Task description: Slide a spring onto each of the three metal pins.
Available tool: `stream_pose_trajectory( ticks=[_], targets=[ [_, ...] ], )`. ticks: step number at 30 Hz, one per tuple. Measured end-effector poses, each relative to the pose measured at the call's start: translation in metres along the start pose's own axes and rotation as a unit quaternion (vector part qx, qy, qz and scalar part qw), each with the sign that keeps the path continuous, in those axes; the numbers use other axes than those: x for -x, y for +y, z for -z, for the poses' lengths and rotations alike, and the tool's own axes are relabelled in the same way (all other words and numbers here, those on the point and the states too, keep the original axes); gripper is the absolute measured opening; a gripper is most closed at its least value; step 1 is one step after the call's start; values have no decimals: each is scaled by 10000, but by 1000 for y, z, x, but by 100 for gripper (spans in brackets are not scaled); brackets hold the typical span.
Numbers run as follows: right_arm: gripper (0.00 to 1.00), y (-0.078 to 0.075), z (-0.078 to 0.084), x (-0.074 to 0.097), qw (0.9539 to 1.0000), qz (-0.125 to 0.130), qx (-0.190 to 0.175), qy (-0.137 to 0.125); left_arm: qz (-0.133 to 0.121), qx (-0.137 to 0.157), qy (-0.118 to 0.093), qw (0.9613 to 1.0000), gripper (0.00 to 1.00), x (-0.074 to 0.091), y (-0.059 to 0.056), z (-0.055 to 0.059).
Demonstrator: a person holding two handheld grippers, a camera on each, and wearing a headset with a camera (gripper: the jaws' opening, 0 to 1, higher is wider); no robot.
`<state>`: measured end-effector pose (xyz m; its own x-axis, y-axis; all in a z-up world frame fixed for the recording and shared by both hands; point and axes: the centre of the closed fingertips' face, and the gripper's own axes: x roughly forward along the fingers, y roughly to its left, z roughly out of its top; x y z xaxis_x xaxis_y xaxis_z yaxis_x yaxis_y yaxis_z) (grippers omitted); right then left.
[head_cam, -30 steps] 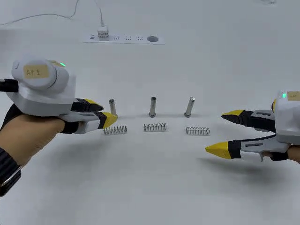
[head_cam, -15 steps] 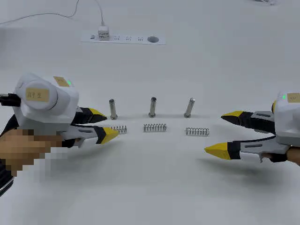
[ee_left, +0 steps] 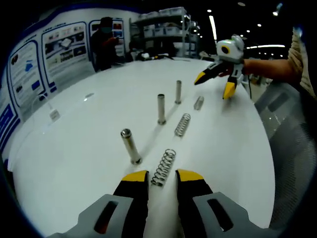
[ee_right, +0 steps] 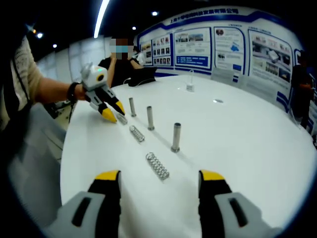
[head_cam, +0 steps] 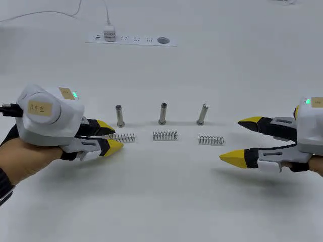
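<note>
Three metal pins stand upright in a row on the white table: left pin [head_cam: 119,116], middle pin [head_cam: 163,113], right pin [head_cam: 203,114]. In front of each lies a loose spring: left spring [head_cam: 121,137], middle spring [head_cam: 165,135], right spring [head_cam: 211,140]. My left gripper [head_cam: 113,135] is open, its yellow tips on either side of the left spring's near end [ee_left: 163,167], beside the nearest pin [ee_left: 130,146]. My right gripper [head_cam: 236,139] is open wide and holds nothing, a short way right of the right spring [ee_right: 157,165] and its pin [ee_right: 175,137].
A white power strip [head_cam: 131,39] with a plugged-in cable lies at the table's far side. The tabletop [head_cam: 166,196] in front of the springs is bare white. Wall posters and standing people [ee_right: 121,59] are beyond the table.
My left gripper's jaws have spread from nearly shut to open and dropped from the left pin to the left spring. The right gripper has hardly moved.
</note>
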<state>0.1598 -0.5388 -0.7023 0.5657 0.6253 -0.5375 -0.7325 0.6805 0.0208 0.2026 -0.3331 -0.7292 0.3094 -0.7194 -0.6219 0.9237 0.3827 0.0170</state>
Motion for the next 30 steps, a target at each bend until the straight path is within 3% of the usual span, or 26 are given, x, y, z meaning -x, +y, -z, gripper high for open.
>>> stream_pose_trajectory(
  ticks=[13,20,30],
  targets=[
    [64,0,-9,2,9999,51,43,-116,-39,-85,18,10000,12,1,-2,6],
    [64,1,-16,3,9998,63,49,-205,-77,-47,-14,10000,16,0,-2,5],
    [63,5,-29,6,9993,61,143,-326,-128,-173,-14,9998,11,-2,0,3]
  ],
)
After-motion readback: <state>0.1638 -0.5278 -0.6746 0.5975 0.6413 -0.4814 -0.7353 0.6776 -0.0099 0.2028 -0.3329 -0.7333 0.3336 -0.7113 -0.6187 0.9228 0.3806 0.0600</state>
